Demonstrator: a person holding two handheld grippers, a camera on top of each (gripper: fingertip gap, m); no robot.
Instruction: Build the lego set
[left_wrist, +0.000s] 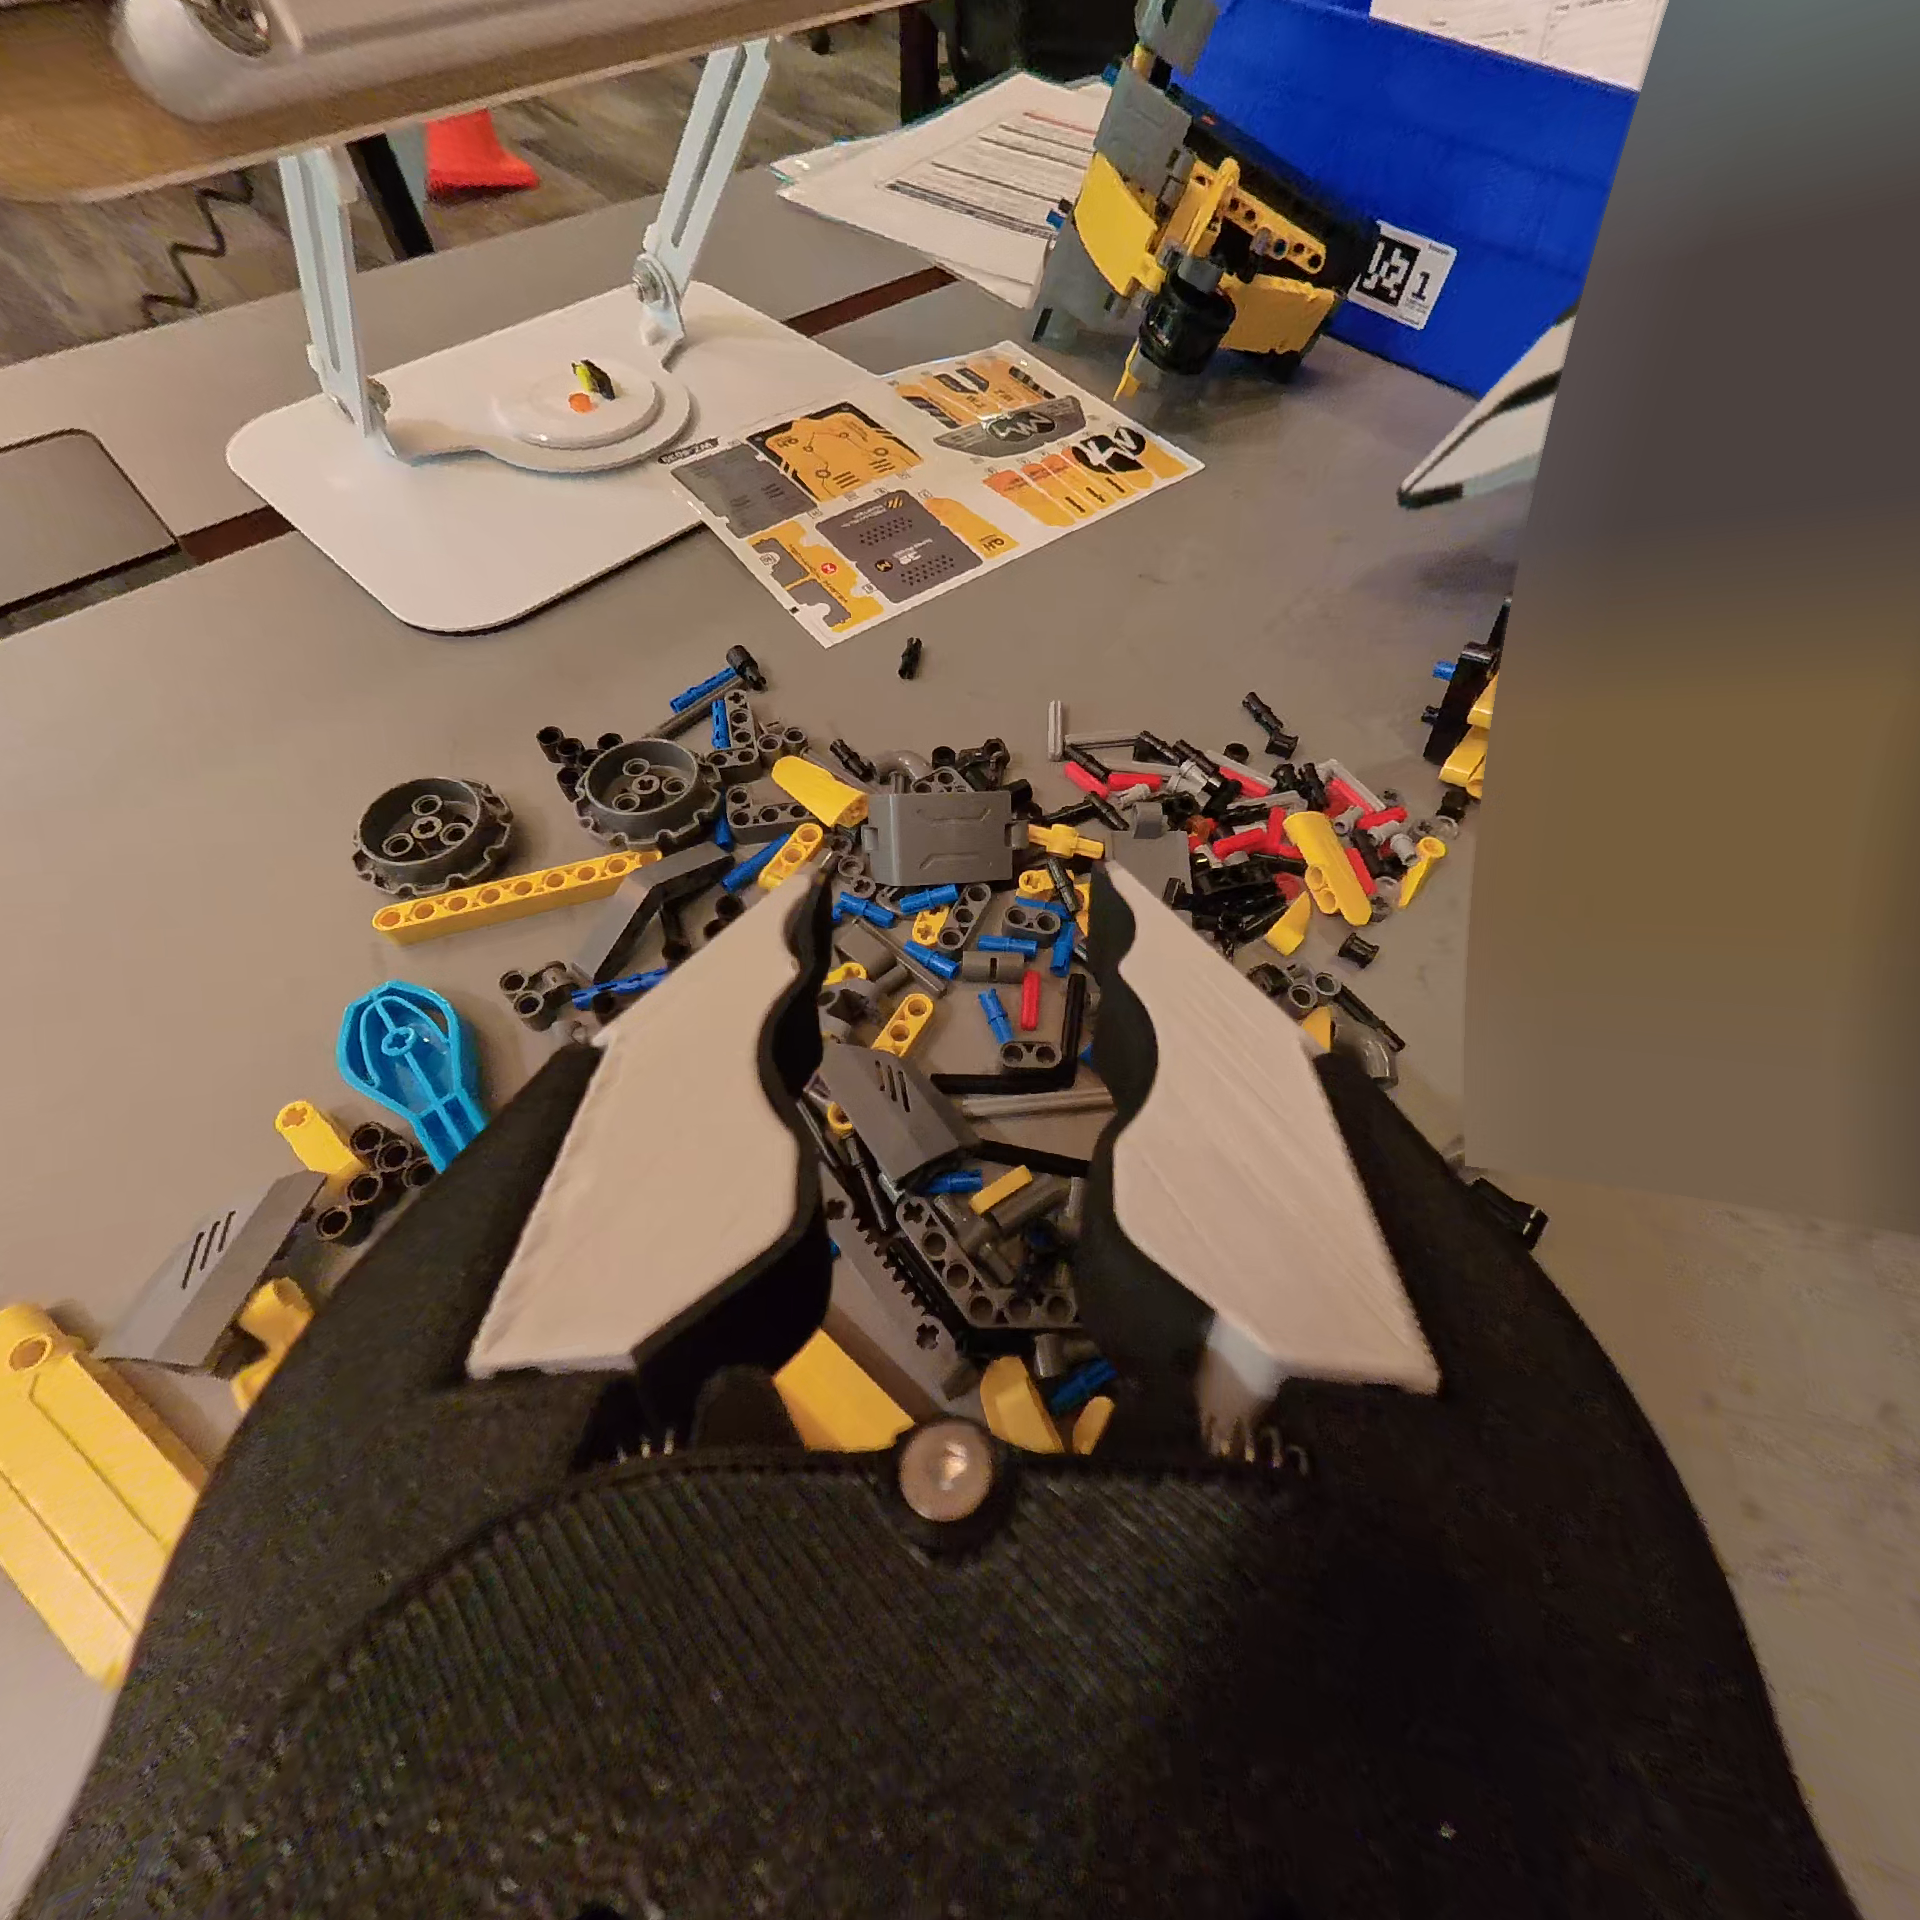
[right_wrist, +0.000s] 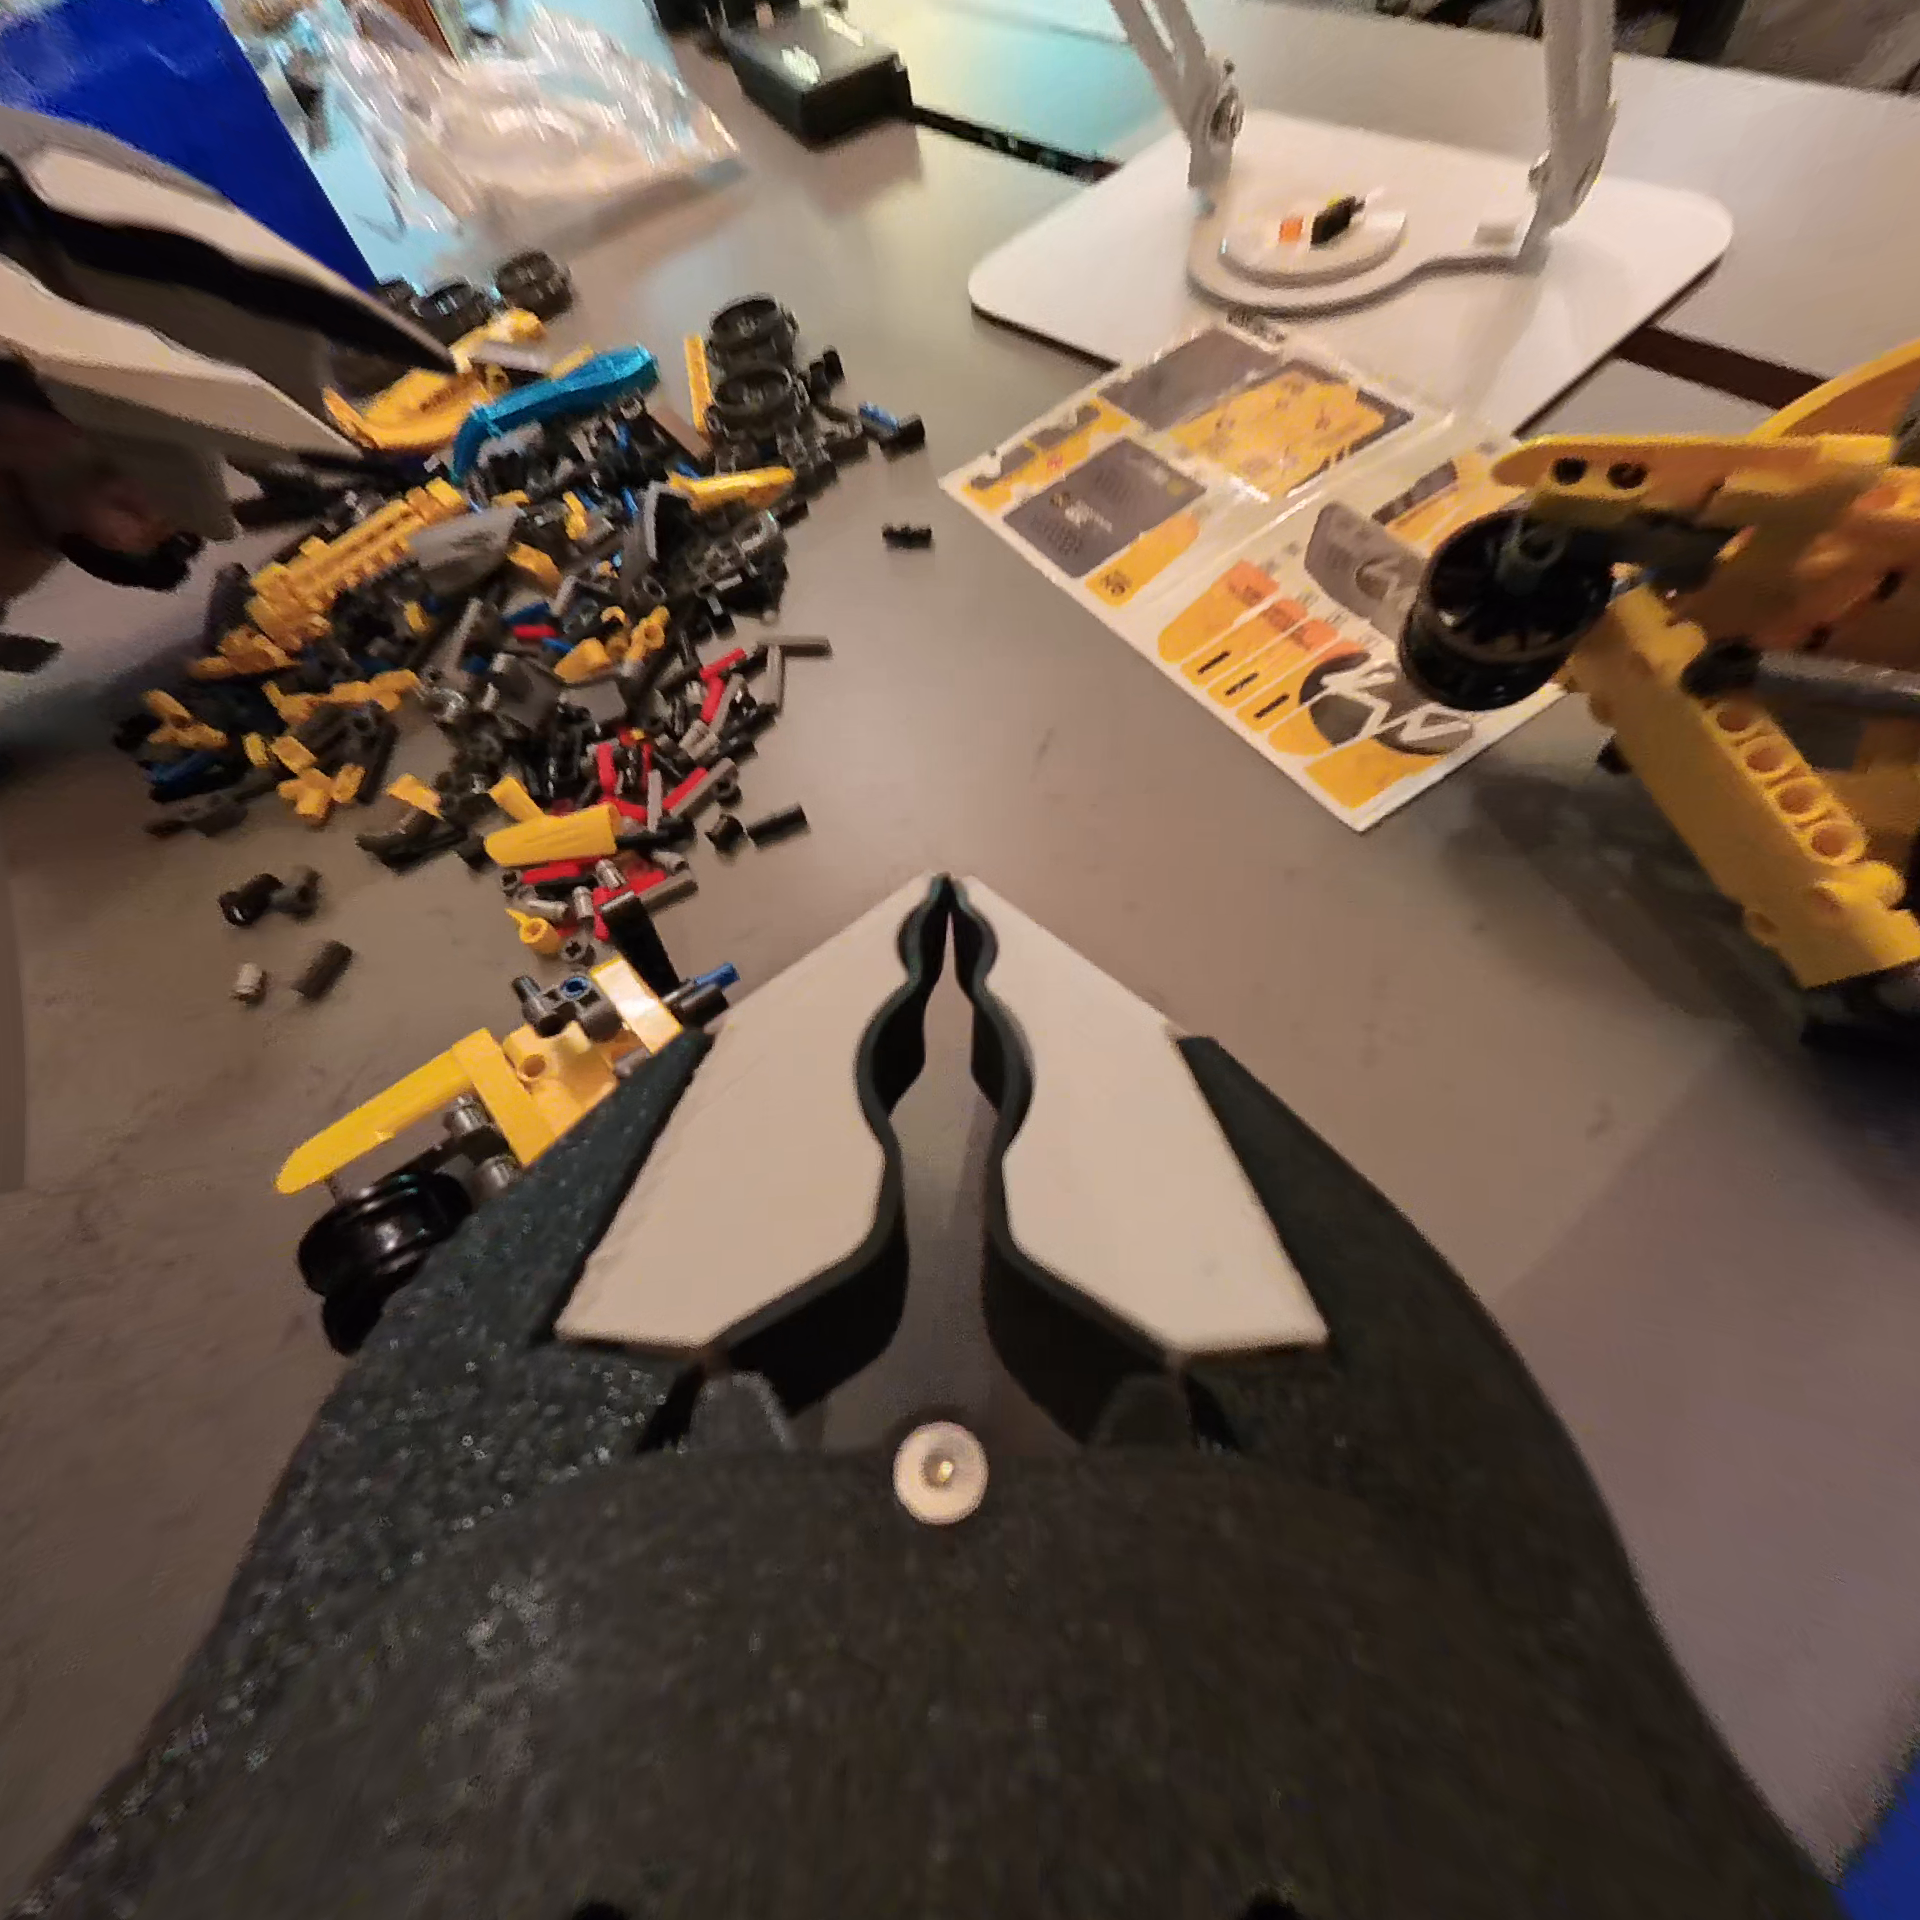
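My left gripper (left_wrist: 961, 883) is open and empty, hovering over a pile of small building pieces (left_wrist: 935, 935) in yellow, black, blue, red and grey on the grey table (left_wrist: 208, 779). My right gripper (right_wrist: 943, 883) is shut with nothing between its tips, low over bare table to the right of the same pile (right_wrist: 499, 644). The left gripper also shows in the right wrist view (right_wrist: 208, 343), above the pile's far left. A small yellow sub-assembly with a black wheel (right_wrist: 488, 1101) lies just left of my right gripper. A partly built yellow model (right_wrist: 1714, 665) stands at the right.
A sticker sheet (left_wrist: 925, 488) lies beyond the pile. A white stand base (left_wrist: 499, 468) sits behind it. A blue bin (left_wrist: 1434, 166), papers (left_wrist: 977, 166) and the yellow model (left_wrist: 1184, 239) are at the back right. A blue tool (left_wrist: 410, 1060) lies left of the pile. The grippers' ends are close to 25 centimeters from one another.
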